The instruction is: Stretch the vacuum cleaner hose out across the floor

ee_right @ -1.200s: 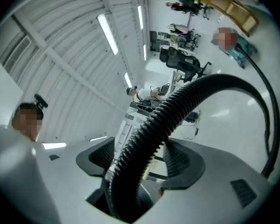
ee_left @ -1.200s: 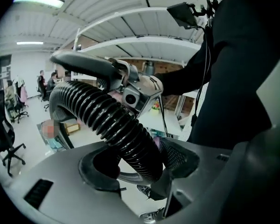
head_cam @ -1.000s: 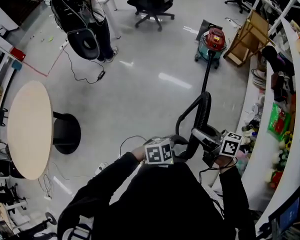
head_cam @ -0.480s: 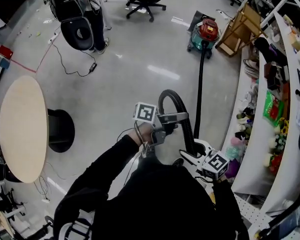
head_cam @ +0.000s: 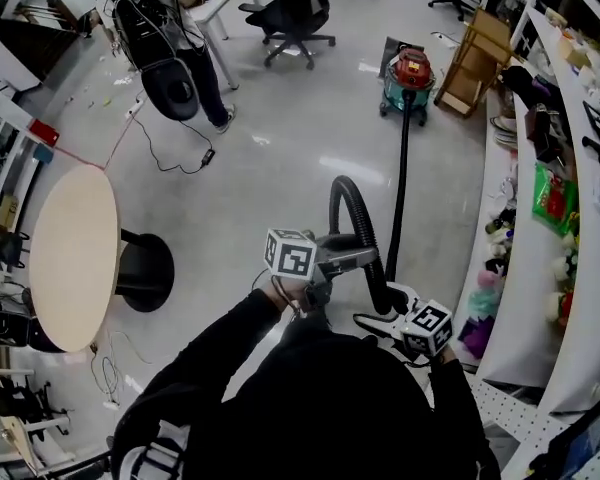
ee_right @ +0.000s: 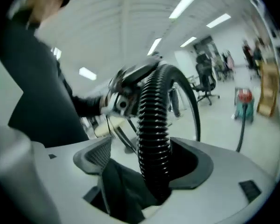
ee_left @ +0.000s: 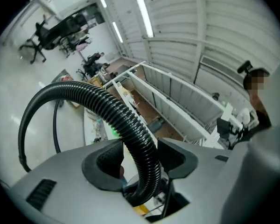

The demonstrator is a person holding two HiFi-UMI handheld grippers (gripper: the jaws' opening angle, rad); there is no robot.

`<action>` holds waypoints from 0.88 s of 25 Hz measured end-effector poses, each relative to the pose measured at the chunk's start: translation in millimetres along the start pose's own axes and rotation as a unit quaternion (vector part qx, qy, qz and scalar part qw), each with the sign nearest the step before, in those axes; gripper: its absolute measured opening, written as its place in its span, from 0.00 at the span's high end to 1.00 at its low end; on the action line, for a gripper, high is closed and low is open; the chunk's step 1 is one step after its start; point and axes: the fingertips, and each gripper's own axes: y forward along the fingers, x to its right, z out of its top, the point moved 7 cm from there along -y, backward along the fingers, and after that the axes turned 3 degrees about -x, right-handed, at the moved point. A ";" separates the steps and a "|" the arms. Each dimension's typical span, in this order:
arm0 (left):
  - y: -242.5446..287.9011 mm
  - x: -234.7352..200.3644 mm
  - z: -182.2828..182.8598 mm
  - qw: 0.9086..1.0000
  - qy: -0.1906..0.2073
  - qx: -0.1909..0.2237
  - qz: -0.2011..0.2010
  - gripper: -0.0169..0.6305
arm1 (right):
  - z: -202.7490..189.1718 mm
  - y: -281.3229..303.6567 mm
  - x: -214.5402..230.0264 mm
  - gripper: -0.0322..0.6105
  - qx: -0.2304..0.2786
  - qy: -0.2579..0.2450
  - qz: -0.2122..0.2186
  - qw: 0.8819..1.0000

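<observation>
The black ribbed hose runs along the floor from the red and green vacuum cleaner, arches up and bends back toward me. My left gripper holds the arch's near side, its jaws having just closed on the hose, which touches both pads. Lower right, my right gripper has the hose's near stretch between jaws that have just been opening. That stretch leans toward the right pad, with a gap at the left pad.
A round beige table on a dark pedestal stands at the left. A person stands at the back beside office chairs. Curved white shelves full of goods line the right side. Thin cables trail over the floor.
My left gripper has risen from beside the right one to the hose's arch. My right gripper has slid back along the hose toward my body. The loop stands taller.
</observation>
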 end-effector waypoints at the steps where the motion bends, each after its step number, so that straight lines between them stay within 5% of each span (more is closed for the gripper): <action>1: 3.5 12.3 -11.7 0.999 0.032 -0.007 0.016 0.60 | -2.7 -18.4 2.9 0.35 0.053 0.074 0.034 0.995; 3: 11.8 33.6 -40.6 0.993 0.098 -0.038 0.053 0.61 | -2.2 -58.7 9.8 0.34 0.159 0.174 0.077 0.969; 5: 24.7 49.2 -76.3 0.979 0.165 -0.087 0.083 0.61 | 0.2 -90.5 17.9 0.35 0.211 0.202 0.091 0.952; 10: 47.0 81.4 -159.1 0.929 0.297 -0.190 0.111 0.61 | 13.2 -94.0 20.5 0.35 0.214 0.243 0.133 0.937; 16: 30.4 99.4 -216.1 0.846 0.435 -0.287 0.115 0.61 | 18.7 -56.9 5.0 0.35 0.223 0.350 0.141 0.899; 19: 7.0 96.1 -239.2 0.815 0.472 -0.313 0.125 0.61 | 7.9 -48.7 -22.5 0.58 0.228 0.330 0.118 0.908; 21: -15.0 90.8 -260.1 0.794 0.484 -0.347 0.121 0.61 | -3.2 -37.0 -47.8 0.61 0.224 0.298 0.104 0.922; 22: -29.4 87.1 -270.5 0.797 0.473 -0.359 0.112 0.61 | -10.6 -28.8 -61.5 0.63 0.220 0.278 0.093 0.930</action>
